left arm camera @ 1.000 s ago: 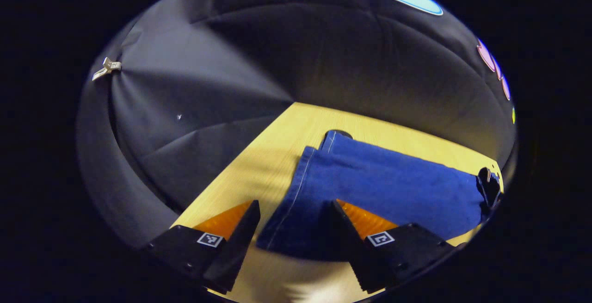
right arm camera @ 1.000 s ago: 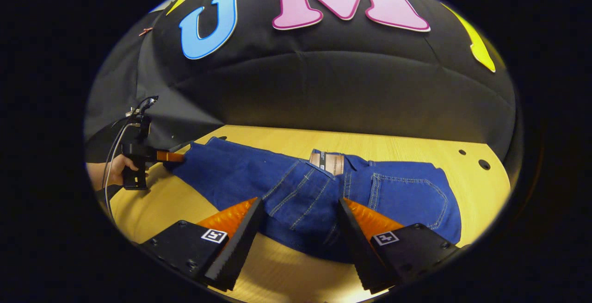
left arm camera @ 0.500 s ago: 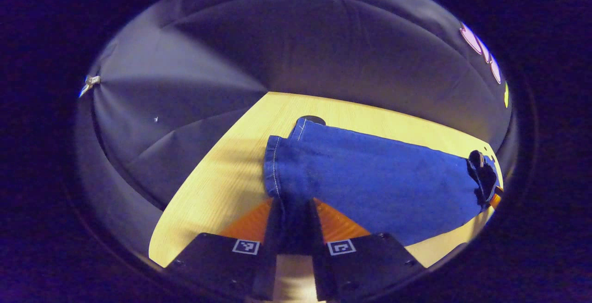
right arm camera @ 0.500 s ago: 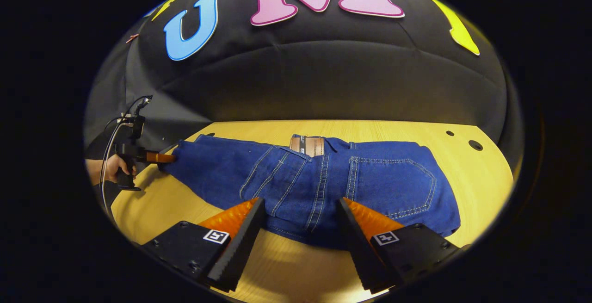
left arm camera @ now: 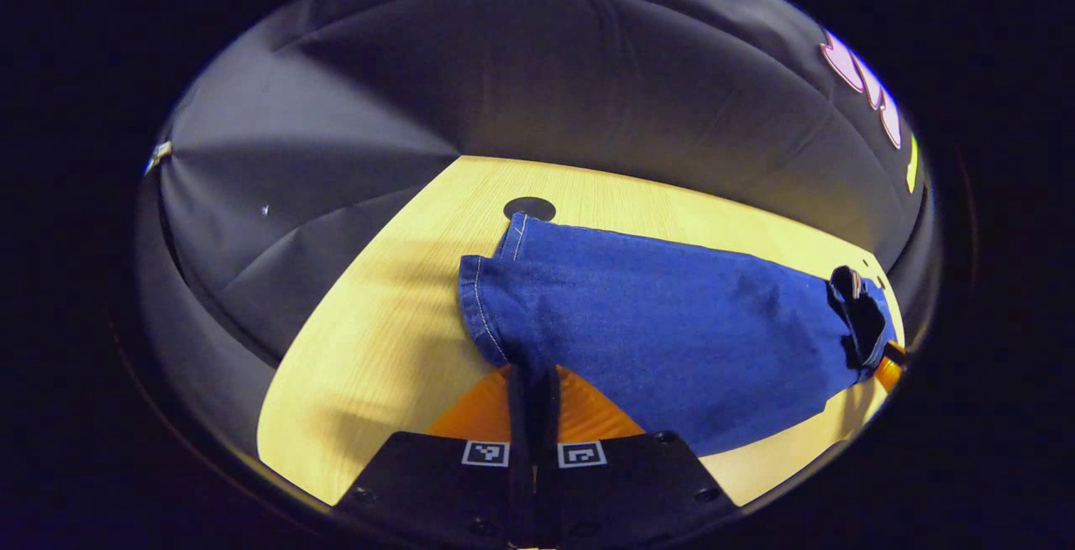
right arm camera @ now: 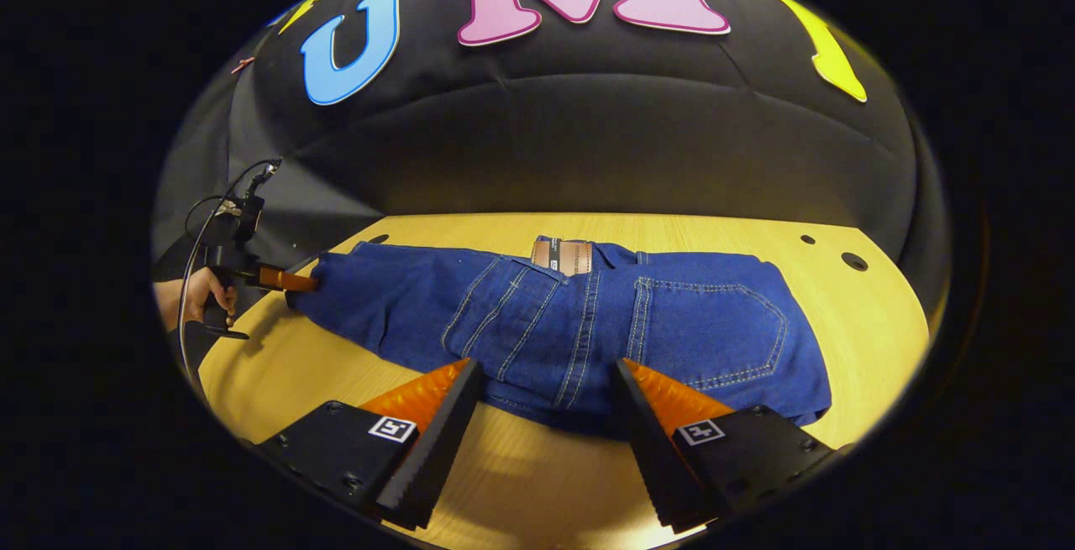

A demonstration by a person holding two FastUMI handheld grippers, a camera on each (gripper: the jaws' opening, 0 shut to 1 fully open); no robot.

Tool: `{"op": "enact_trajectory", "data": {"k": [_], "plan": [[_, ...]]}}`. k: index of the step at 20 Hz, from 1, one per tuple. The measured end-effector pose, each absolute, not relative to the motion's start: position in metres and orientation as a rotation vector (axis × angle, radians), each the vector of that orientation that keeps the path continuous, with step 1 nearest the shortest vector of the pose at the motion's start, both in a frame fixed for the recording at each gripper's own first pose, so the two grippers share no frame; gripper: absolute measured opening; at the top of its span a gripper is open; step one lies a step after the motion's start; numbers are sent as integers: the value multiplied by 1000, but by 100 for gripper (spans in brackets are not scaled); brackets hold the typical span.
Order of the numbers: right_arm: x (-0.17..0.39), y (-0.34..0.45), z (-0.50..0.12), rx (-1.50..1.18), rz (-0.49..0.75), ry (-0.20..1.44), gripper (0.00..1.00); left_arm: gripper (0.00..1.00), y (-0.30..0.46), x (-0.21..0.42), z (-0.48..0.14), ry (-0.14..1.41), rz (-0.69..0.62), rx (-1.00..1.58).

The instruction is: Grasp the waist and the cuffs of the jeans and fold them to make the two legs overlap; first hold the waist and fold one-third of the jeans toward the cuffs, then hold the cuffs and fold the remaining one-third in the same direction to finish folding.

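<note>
The jeans [right arm camera: 579,323] lie flat on the yellow tabletop [right arm camera: 865,315], spread from one side to the other. In the right gripper view the waist end with its back pocket [right arm camera: 714,332] is on the right, and a small brown patch [right arm camera: 564,256] sits at the far edge of the waist. The legs run off to the left.

The right claw [right arm camera: 542,441] is wide open. Its two black fingers [right arm camera: 428,449] point at the near edge of the jeans, one on each side of the seat seams. The tips are just beside the blue cloth (you cannot tell if they touch it). Nothing is between them but tabletop and the edge of the jeans.

The left claw [left arm camera: 532,416] is closed tight on the cuff [left arm camera: 487,315]. In the left gripper view its fingers are pressed together with a bit of blue cloth pinched in the thin gap. The leg goes away from this claw toward the right. A round dark hole [left arm camera: 529,208] in the tabletop sits just past the far corner of the cuff.

In the right gripper view the left claw [right arm camera: 290,281] shows far off at the left end of the jeans, with a hand [right arm camera: 189,298] holding its black handle and a wire [right arm camera: 197,239] looping above it.
</note>
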State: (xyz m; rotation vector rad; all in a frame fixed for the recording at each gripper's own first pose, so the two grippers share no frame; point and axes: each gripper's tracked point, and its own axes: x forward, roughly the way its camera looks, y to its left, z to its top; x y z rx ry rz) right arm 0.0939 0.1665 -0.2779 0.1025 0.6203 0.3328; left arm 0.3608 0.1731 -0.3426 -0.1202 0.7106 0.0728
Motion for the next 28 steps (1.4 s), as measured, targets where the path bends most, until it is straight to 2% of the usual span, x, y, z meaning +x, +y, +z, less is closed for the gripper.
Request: {"op": "enact_trajectory", "data": {"k": [5,12,21,25,28], "plan": [[78,133,-261,56,291,600,98,6,175,373,-311,604,116,-206],[75,94,-239,70,224,586,98,6,121,374,-216,463,23,-215],[74,13,-202,64,71,535,98,6,-40,371,-93,332,-184,-174],[63,-41,-187,90,-25,520,98,6,-128,373,-75,337,-292,-108],[49,-78,-179,101,-91,520,98,6,-197,372,-85,375,-370,-91]]}}
